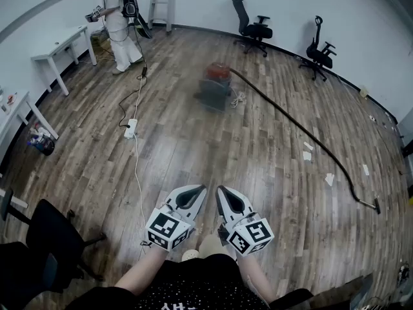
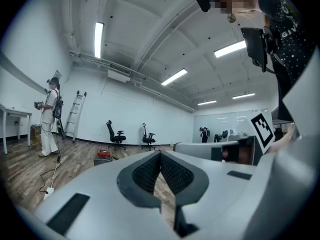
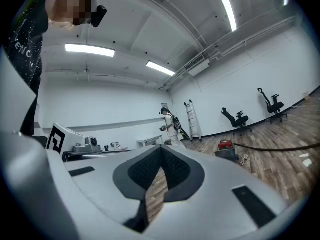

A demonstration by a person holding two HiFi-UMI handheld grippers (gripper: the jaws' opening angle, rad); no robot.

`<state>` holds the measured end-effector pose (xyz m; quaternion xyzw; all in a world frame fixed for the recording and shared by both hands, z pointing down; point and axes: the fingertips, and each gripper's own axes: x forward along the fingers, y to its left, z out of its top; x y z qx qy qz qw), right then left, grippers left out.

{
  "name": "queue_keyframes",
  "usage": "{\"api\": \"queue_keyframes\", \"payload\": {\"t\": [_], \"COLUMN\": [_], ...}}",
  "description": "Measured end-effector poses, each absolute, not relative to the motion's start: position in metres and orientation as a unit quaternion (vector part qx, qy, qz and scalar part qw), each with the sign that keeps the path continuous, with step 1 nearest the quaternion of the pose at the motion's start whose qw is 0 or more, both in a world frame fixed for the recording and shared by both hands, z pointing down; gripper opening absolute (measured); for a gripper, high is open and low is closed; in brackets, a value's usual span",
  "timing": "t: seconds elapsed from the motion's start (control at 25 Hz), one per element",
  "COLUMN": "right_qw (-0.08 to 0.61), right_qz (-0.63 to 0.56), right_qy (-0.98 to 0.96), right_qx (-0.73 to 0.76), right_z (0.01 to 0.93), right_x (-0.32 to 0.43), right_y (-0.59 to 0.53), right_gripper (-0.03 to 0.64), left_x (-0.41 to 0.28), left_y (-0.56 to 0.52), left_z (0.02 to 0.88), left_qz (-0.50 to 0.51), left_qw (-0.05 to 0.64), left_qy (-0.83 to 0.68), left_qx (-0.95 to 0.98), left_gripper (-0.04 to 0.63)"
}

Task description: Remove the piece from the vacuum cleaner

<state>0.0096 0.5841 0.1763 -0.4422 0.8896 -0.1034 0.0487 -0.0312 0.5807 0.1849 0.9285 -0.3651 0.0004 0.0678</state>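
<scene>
Across the wood floor (image 1: 193, 147), the vacuum cleaner (image 1: 216, 86) sits well off at twelve o'clock from the left gripper (image 1: 197, 191) and right gripper (image 1: 222, 192), both with jaws closed on nothing.

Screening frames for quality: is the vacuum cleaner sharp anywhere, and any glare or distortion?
Head view: vacuum cleaner smeared soft, pale sheen on the wooden floor, walls bowed by fisheye. Left gripper view: it is tiny and distant. Right gripper view: likewise small, ceiling light strips blown white.

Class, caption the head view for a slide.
Left tool and right tool, shut and empty; red vacuum cleaner stands across the floor.
</scene>
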Motion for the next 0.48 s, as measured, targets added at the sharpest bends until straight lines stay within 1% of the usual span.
{"api": "queue_keyframes", "payload": {"t": [0.24,0.48], "right_qw": [0.046,0.043], "right_qz": [-0.096,-0.112], "right_qy": [0.892,0.895], "right_qx": [-0.439,-0.43], "right_z": [0.175,0.19], "right_x": [0.003,0.01], "right_y": [0.556,0.499], "right_gripper": [0.011,0.011], "left_x": [-0.036,-0.03], "left_y": [0.554,0.497], "left_z": [0.186,0.202], "left_qz": [-0.013,-0.006], "left_qw": [0.07,0.084], "left_qy": [-0.362,-0.37], "left_qx": [0.93,0.925], "left_gripper": [0.008,0.008]}}
